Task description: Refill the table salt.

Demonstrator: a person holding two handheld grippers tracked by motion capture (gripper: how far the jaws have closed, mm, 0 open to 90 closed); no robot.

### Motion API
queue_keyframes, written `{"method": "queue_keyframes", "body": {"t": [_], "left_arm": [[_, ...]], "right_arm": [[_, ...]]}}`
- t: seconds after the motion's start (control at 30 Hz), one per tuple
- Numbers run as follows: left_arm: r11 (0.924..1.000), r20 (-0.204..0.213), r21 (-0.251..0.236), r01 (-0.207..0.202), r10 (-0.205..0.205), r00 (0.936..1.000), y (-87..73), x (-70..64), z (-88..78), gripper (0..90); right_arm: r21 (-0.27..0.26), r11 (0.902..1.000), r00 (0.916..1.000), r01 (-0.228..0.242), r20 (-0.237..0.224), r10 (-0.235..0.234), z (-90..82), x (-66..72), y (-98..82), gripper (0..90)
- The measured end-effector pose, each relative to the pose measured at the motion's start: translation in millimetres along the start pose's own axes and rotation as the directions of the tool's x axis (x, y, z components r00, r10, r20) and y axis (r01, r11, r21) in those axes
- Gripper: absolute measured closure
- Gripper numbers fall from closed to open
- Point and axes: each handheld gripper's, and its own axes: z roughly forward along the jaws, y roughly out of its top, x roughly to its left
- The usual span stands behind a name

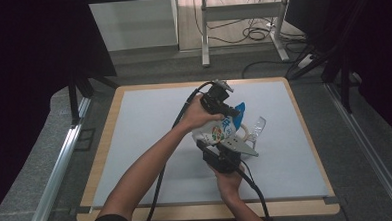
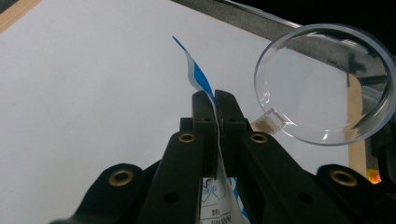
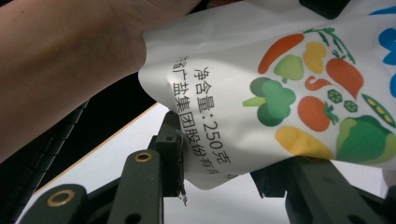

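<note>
A white pouch (image 1: 224, 129) with printed vegetables and a blue top is held up over the middle of the table between both grippers. My left gripper (image 1: 232, 110) comes in from above and is shut on the pouch's thin blue and white top edge (image 2: 196, 70), which runs up between its jaws (image 2: 216, 108). My right gripper (image 1: 211, 146) comes from the near side. Its jaws (image 3: 223, 165) close on the two sides of the pouch's (image 3: 280, 93) lower end. A clear round plastic scoop (image 1: 257, 127) (image 2: 322, 84) lies on the mat just right of the pouch.
A white mat (image 1: 150, 142) covers the wood-edged table (image 1: 105, 144). The person's left forearm (image 1: 146, 165) crosses the mat from the lower left. Cables trail from both grippers. A desk frame (image 1: 205, 35) and floor cables stand beyond the table's far edge.
</note>
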Motion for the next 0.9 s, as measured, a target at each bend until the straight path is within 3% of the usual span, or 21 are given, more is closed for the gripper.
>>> {"method": "queue_keyframes", "body": {"t": [0.9], "left_arm": [[1.0000,0.007,0.007,-0.006,0.006,1.0000,0.6,1.9,2.9,88.9]], "right_arm": [[-0.003,1.0000,0.9999,-0.003,0.012,0.003,1.1,-0.9,-0.4,60.9]]}}
